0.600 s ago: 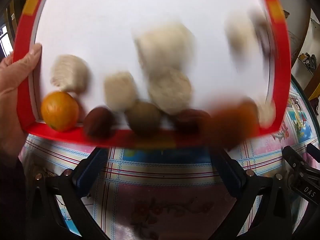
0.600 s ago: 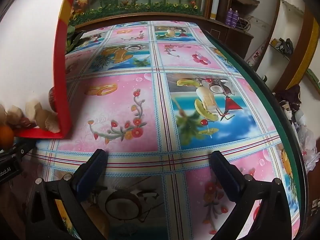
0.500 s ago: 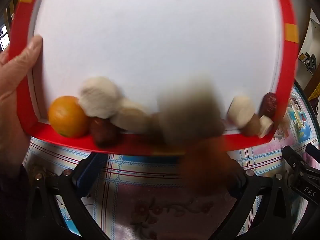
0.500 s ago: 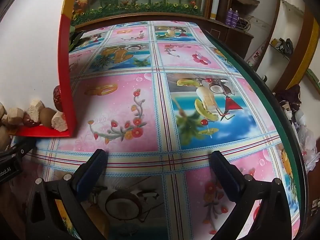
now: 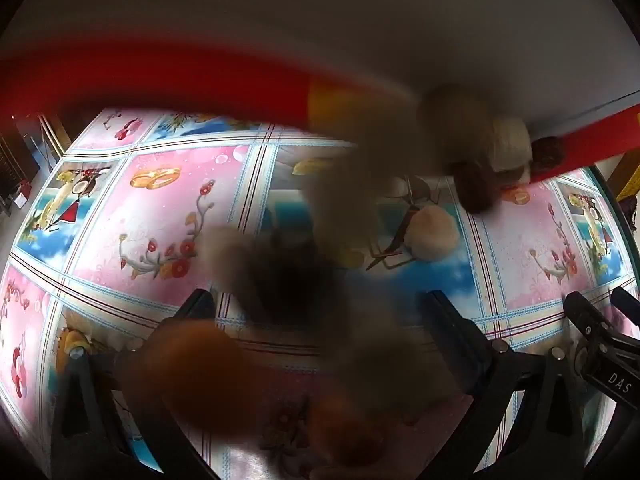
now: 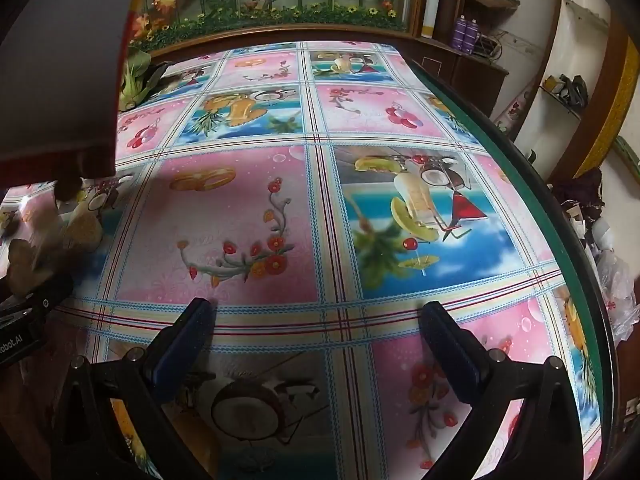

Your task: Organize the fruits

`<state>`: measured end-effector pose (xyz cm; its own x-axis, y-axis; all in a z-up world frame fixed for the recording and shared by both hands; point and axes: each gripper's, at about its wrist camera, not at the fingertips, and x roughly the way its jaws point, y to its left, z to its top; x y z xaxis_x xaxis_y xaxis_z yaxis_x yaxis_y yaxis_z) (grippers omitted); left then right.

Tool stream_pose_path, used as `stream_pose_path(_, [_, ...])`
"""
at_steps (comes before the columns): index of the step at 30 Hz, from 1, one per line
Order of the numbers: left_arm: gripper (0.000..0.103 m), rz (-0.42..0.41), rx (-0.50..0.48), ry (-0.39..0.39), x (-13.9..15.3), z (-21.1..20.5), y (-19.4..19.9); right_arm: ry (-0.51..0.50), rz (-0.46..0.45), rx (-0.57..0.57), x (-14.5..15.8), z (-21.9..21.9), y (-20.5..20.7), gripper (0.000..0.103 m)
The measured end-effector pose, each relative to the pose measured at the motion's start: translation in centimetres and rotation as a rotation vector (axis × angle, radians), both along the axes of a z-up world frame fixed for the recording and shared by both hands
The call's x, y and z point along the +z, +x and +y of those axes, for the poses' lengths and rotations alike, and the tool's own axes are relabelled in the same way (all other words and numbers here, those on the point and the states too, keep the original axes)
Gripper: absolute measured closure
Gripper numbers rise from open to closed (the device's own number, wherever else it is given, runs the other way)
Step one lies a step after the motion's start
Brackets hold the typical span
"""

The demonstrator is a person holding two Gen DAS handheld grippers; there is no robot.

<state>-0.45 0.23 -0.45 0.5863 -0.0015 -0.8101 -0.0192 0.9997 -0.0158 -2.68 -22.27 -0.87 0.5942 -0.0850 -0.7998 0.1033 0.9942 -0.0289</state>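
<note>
A white tray with a red rim [image 5: 160, 76] hangs tilted above the table, filling the top of the left wrist view. Several fruits tumble off it in a blur: an orange [image 5: 188, 364] close to the camera, a dark red date [image 5: 476, 190] and brown and pale pieces. One pale piece [image 5: 430, 232] lies on the tablecloth. Another pale piece [image 5: 510, 144] and a date [image 5: 548, 152] still sit at the tray's rim. My left gripper [image 5: 318, 304] is open below the falling fruit and holds nothing. My right gripper [image 6: 316, 312] is open over bare tablecloth, with the tray [image 6: 60, 80] and fallen pieces [image 6: 82, 228] to its left.
A pink and blue patterned tablecloth [image 6: 280, 200] covers the table, whose green edge [image 6: 520, 184] curves down the right side. A leafy green vegetable [image 6: 136, 80] lies at the far left. A wooden cabinet with purple bottles [image 6: 466, 34] stands behind.
The tray has tipped and risen. The fruits slid over its lower rim and are falling onto the tablecloth. The hand on its left rim is out of view. The right gripper has not moved.
</note>
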Motion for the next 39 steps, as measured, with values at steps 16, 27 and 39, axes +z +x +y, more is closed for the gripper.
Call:
stream_pose_path(16, [0.000,0.003,-0.003,0.000,-0.37,-0.07,0.10,0.021,0.004,0.002,-0.08,-0.44,0.20,0.000])
stream_pose_path(27, [0.000,0.003,-0.001,-0.001,-0.38,-0.06,0.18,0.023,0.004,0.002,-0.08,-0.45,0.18,0.000])
stream_pose_path(39, [0.000,0.004,-0.001,-0.001,-0.36,-0.03,0.19,0.023,0.004,0.002,-0.08,-0.45,0.19,0.000])
